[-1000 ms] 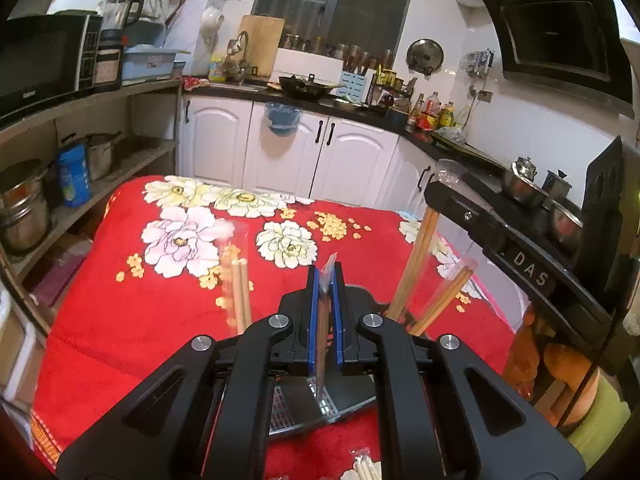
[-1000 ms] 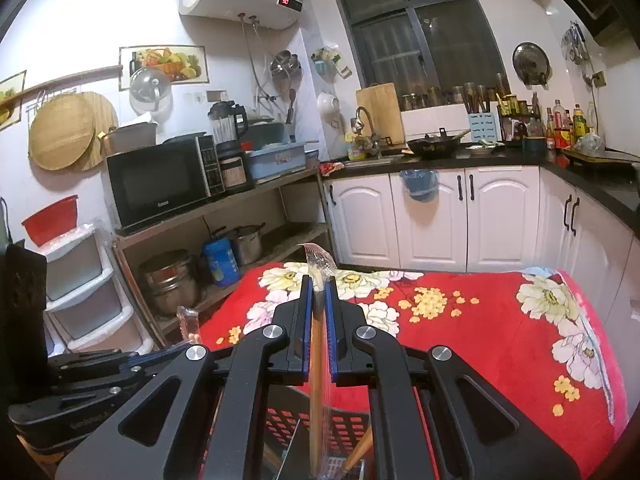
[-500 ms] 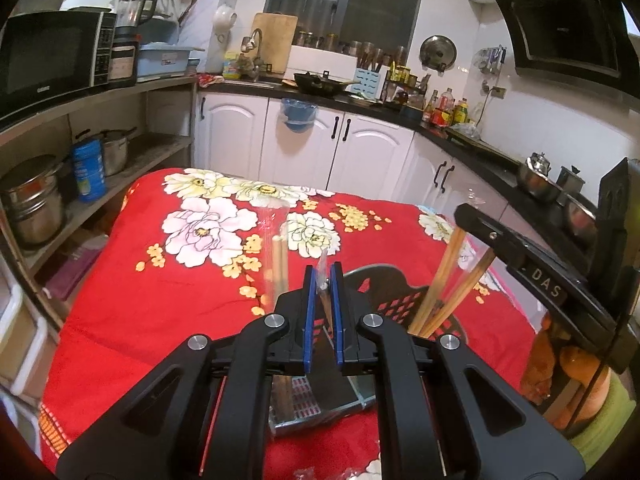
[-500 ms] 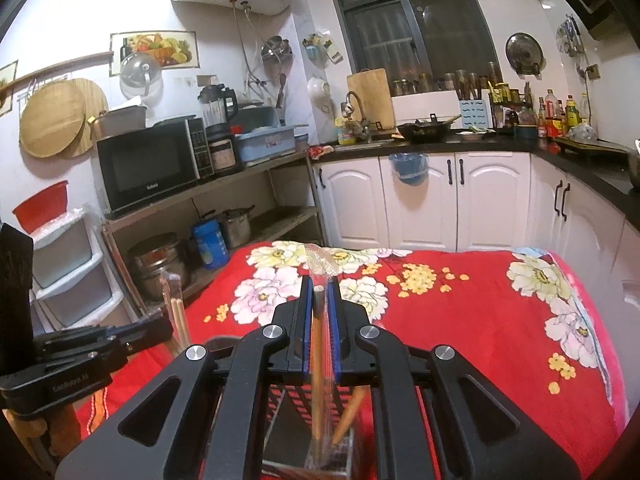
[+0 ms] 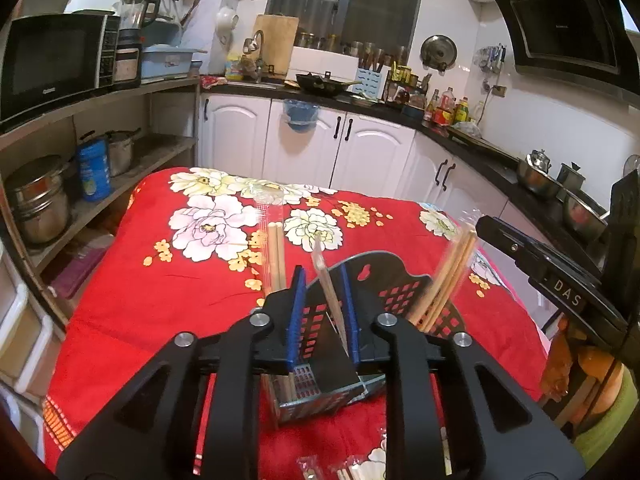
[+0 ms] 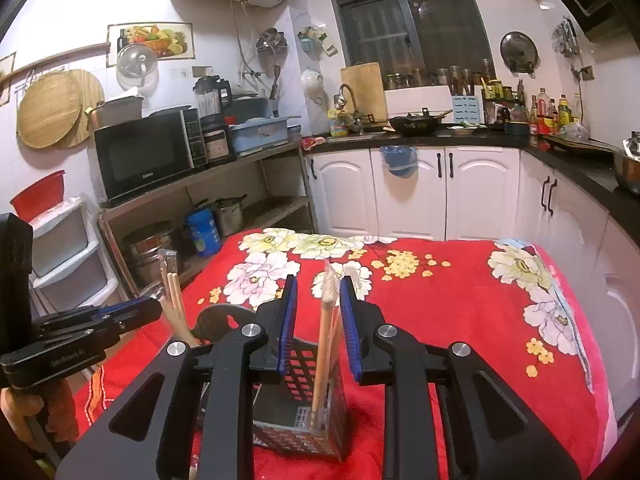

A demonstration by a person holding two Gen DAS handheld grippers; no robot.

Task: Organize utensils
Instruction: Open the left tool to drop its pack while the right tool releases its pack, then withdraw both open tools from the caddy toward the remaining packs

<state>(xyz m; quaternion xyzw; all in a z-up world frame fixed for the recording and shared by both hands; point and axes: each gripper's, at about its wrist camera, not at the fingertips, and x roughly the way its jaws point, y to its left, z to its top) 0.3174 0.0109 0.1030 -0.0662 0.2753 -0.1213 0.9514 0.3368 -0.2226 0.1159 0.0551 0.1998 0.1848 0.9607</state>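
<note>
Step in hand: I am letting go of wrapped chopsticks into the black utensil caddy [image 5: 372,292], one pack from each tool, on the red floral cloth [image 5: 160,300] over the worktop.
Left tool [image 5: 323,312]: its jaws are opening; a wrapped chopstick pack [image 5: 329,280] stands between the blue pads, leaning toward the right pad, and I judge the pads no longer press on it.
Right tool [image 6: 318,316]: its jaws are opening too; a wrapped chopstick pair [image 6: 323,340] stands upright between the pads, close by the right one, with a clear gap on the left side.
Where the packs are: each has its lower end down inside a caddy compartment; from the right wrist view the pair's tip reaches the perforated floor at the near corner.
Already in the caddy: another wrapped pair [image 5: 274,256] stands at the left side in the left wrist view, beside the left tool's pack.
Still to sort: a few wrapped packs [image 5: 352,468] lie on the cloth just in front of the caddy, at the bottom edge of the left wrist view.
Next move calls for: opening both tools fully, then drawing them straight back and up so the pads do not drag the wrappers and tip the packs out.
Risk: I judge the light caddy could shift if a pad catches its rim.
</note>
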